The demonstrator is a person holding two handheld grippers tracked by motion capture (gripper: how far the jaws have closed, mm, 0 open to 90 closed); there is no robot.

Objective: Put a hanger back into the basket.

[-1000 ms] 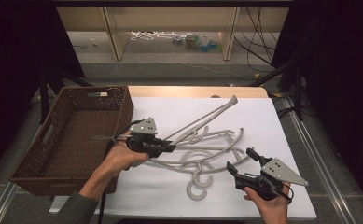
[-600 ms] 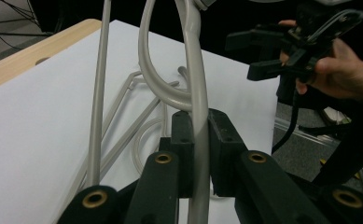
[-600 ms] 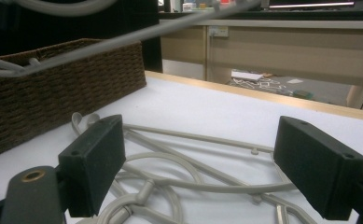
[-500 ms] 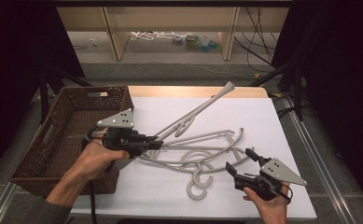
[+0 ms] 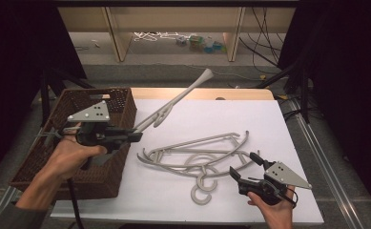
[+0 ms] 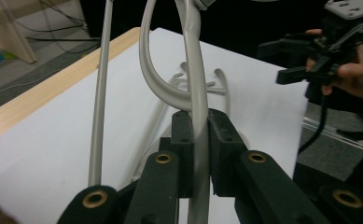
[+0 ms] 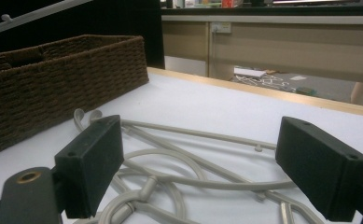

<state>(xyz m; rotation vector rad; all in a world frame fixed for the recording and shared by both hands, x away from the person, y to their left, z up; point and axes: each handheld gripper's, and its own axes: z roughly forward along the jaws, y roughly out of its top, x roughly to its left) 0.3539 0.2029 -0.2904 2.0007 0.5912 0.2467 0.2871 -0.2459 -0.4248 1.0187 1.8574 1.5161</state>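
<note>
A grey plastic hanger [image 5: 173, 102] hangs in the air, slanting up and to the right from my left gripper [image 5: 138, 137], which is shut on it. That gripper is held above the right wall of the brown wicker basket [image 5: 40, 143]. In the left gripper view the jaws [image 6: 200, 126] clamp the hanger's stem [image 6: 193, 70]. Several more grey hangers [image 5: 197, 152] lie tangled on the white sheet [image 5: 231, 114]. My right gripper [image 5: 243, 164] rests open just right of their hooks, touching none. In the right gripper view the hangers [image 7: 170, 163] lie between and beyond its wide jaws [image 7: 198, 158].
The basket [image 7: 53, 79] stands at the table's left edge. A wooden strip [image 5: 197, 93] borders the sheet at the back. Beyond the table are a shelf unit [image 5: 173, 28] and cables on the floor. Metal rails [image 5: 326, 157] run along the right side.
My left gripper has moved left and upward with the hanger, from over the sheet to above the basket's right wall. The hanger's far end has risen. The right gripper has stayed in place.
</note>
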